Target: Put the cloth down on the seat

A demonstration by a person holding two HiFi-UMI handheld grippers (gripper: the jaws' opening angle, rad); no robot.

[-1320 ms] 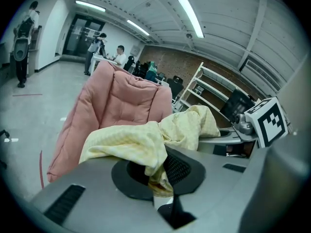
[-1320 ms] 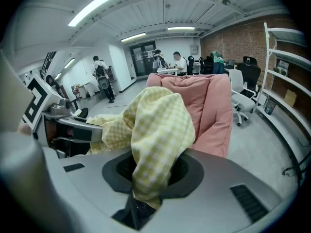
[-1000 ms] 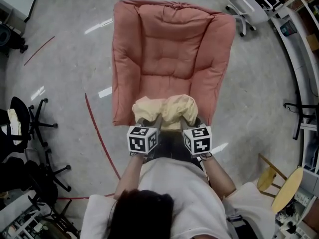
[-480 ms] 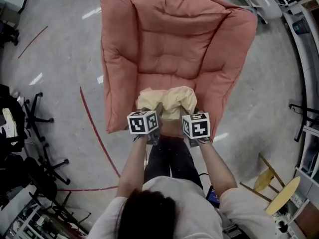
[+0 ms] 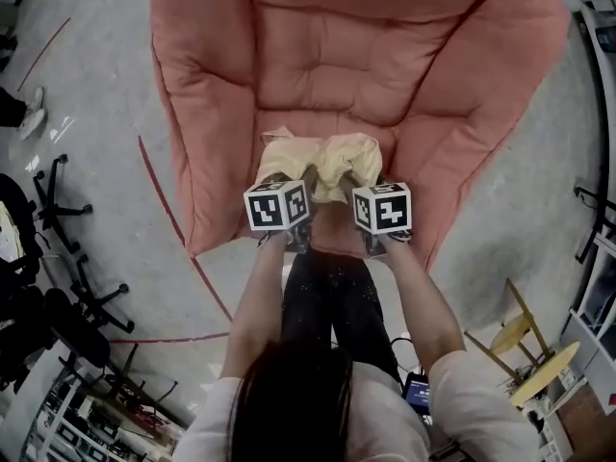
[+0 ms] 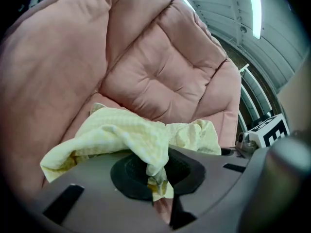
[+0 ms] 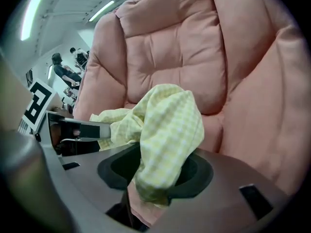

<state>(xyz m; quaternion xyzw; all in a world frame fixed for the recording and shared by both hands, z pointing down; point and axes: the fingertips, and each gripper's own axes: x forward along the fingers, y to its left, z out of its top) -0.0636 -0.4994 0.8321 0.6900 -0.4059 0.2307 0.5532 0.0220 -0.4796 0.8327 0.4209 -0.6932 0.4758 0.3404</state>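
Observation:
A pale yellow checked cloth (image 5: 320,154) lies bunched over the front of the pink padded seat (image 5: 327,75), held between both grippers. My left gripper (image 5: 276,177) is shut on the cloth's left part; in the left gripper view a fold of the cloth (image 6: 121,135) is pinched between the jaws of the left gripper (image 6: 158,179). My right gripper (image 5: 362,177) is at the cloth's right part. Its jaws are opening, and the cloth (image 7: 170,125) hangs loosely in the gap of the right gripper (image 7: 149,181). The seat cushion (image 7: 180,52) rises behind it.
Grey floor with a red line (image 5: 164,210) surrounds the chair. Black office chair bases (image 5: 67,258) stand at the left and a wooden stool (image 5: 525,345) at the lower right. People (image 7: 65,72) stand far off in the right gripper view.
Both grippers have carried the cloth forward, from the seat's front edge to further over the cushion. The chair now fills more of the head view.

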